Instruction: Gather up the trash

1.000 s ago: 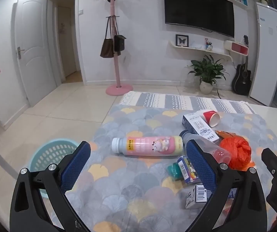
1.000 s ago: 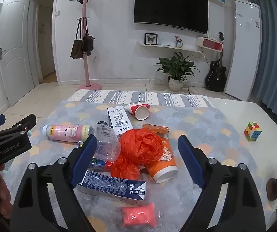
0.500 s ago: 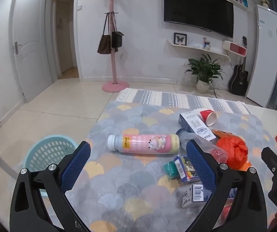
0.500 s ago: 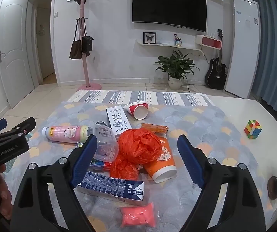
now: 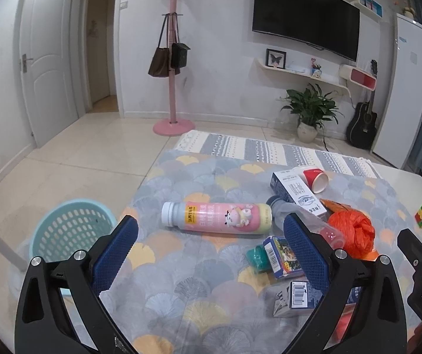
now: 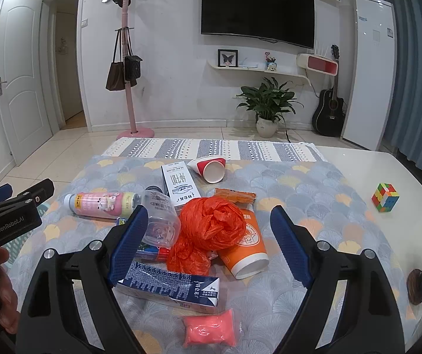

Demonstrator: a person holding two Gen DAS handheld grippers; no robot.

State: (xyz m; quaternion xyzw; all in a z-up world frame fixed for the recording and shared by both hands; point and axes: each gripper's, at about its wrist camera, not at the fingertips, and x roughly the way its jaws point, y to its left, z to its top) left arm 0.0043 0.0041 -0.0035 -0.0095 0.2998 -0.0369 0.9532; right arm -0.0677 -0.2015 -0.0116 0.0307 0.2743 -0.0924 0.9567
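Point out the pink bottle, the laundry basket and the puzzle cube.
pink bottle (image 5: 217, 217): left wrist view, middle of its label.
laundry basket (image 5: 72, 230): left wrist view, inner perforated wall.
puzzle cube (image 6: 385, 197): right wrist view, its front face.

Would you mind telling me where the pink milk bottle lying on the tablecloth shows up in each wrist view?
Left wrist: the pink milk bottle lies at centre, between the open fingers, cap pointing left.
Right wrist: the pink milk bottle lies at left, beyond the left finger.
Shared landmark: the white carton just right of the bottle's base.
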